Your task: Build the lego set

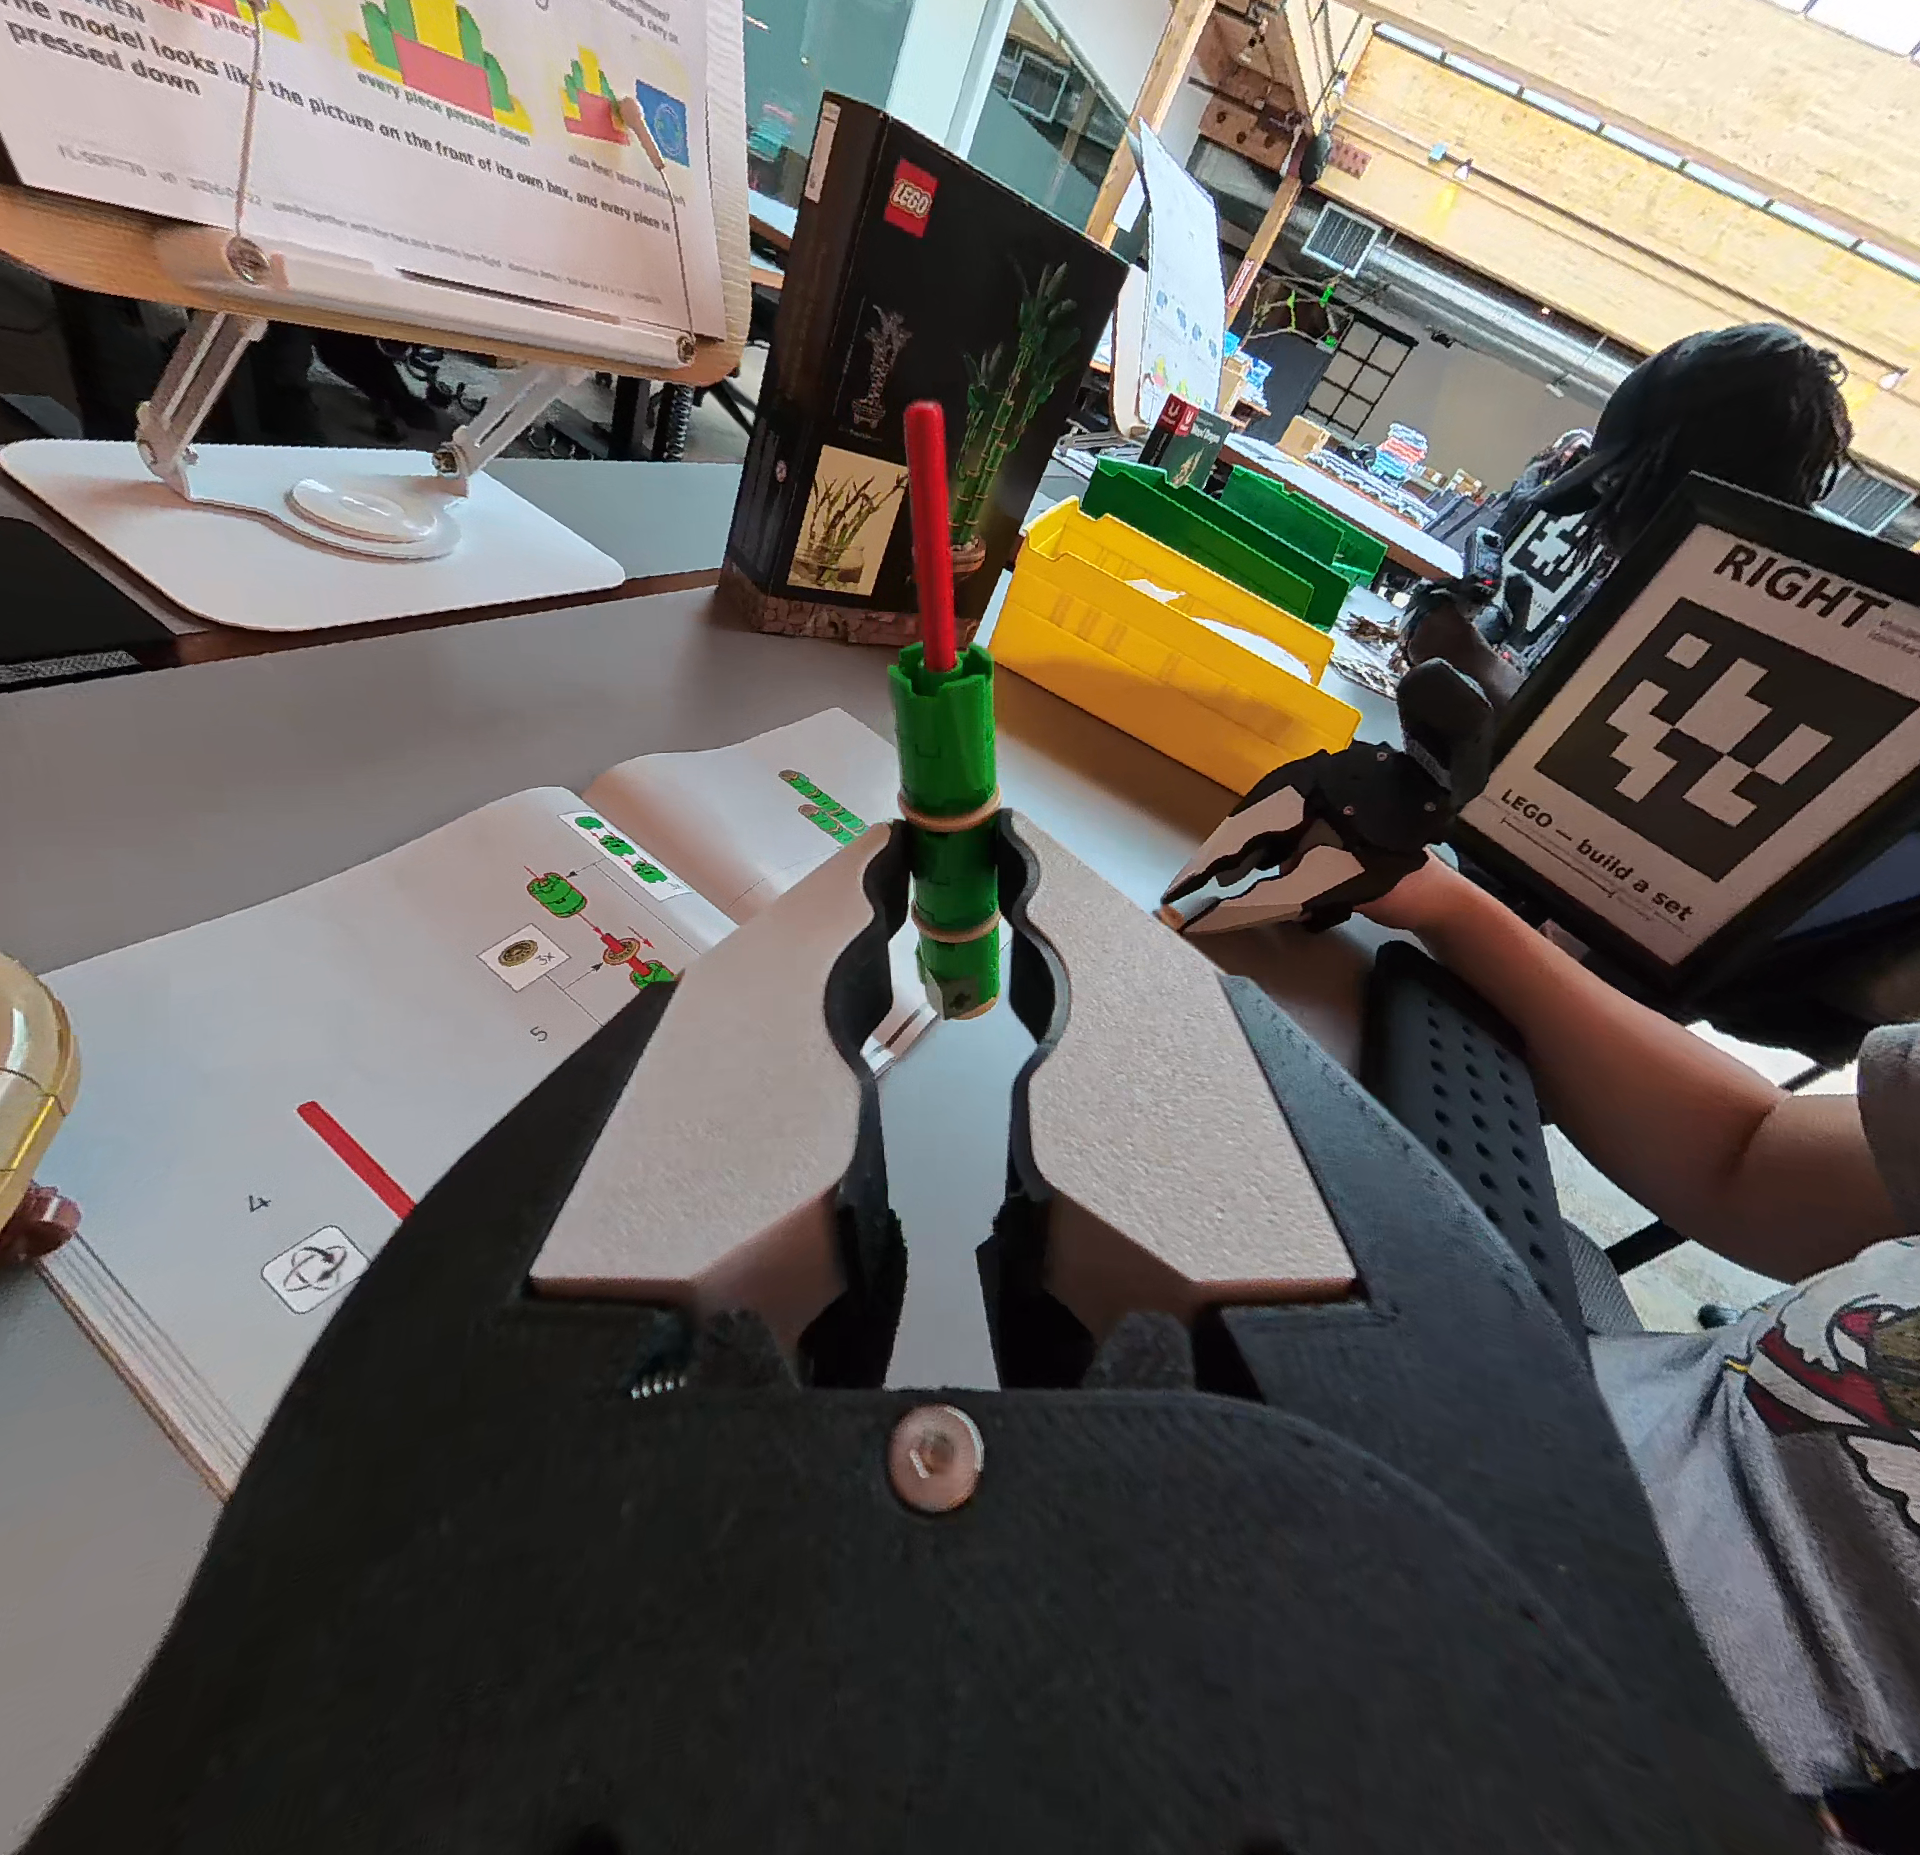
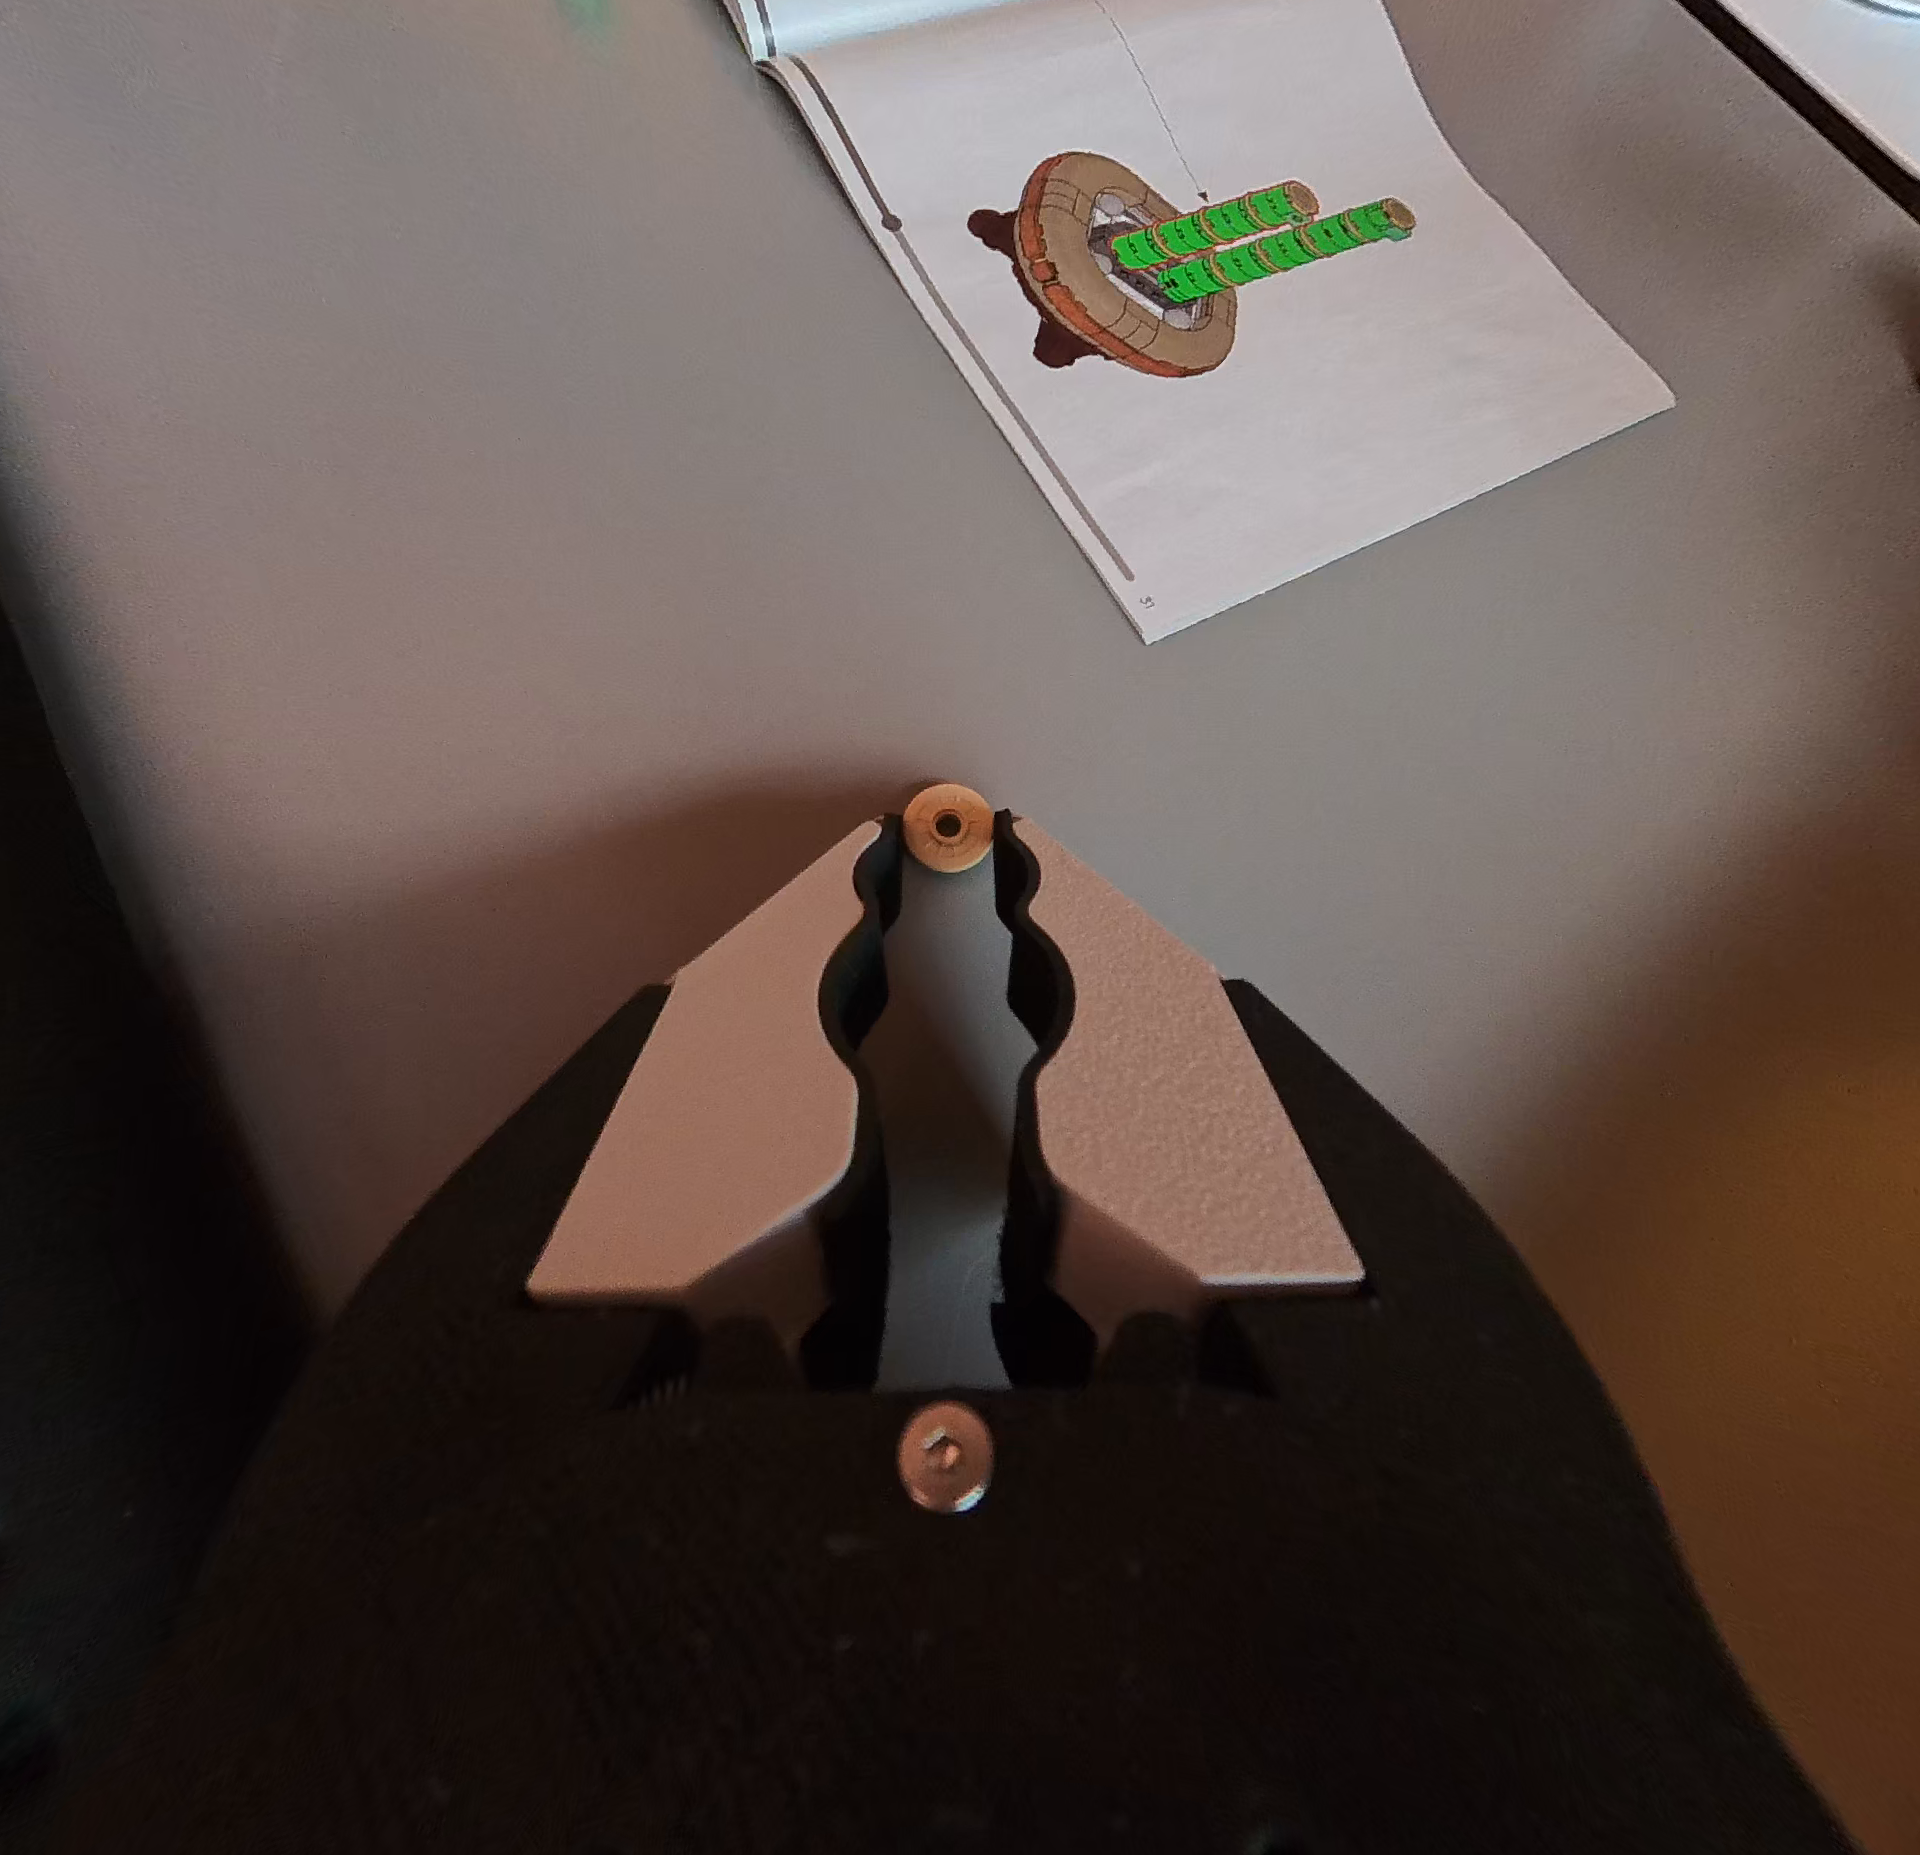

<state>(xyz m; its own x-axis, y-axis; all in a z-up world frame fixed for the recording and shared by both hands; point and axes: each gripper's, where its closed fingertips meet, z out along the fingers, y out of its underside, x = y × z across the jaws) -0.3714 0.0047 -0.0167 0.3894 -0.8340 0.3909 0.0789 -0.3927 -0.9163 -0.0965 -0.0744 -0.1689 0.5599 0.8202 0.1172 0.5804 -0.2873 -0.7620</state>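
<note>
While your left gripper stands nearly closed, its two fingers clamp the lower half of one green bamboo stalk, held upright above the desk. Count on the stalk: two tan rings visible, one red axle sticking out of the top. Below it lies one open instruction booklet.

Your right gripper is narrowed to a small gap; one tan round piece with a centre hole sits between the fingertips. It appears pinched on both sides, though contact on the left tip is hard to confirm. The piece is low over the bare grey desk, near the booklet page showing the base and two stalks.

Behind the stalk: one dark set box upright, one yellow bin, two green bins beyond it, one document stand at left. Your right gripper shows far right in the left wrist view, tips down by the desk.
</note>
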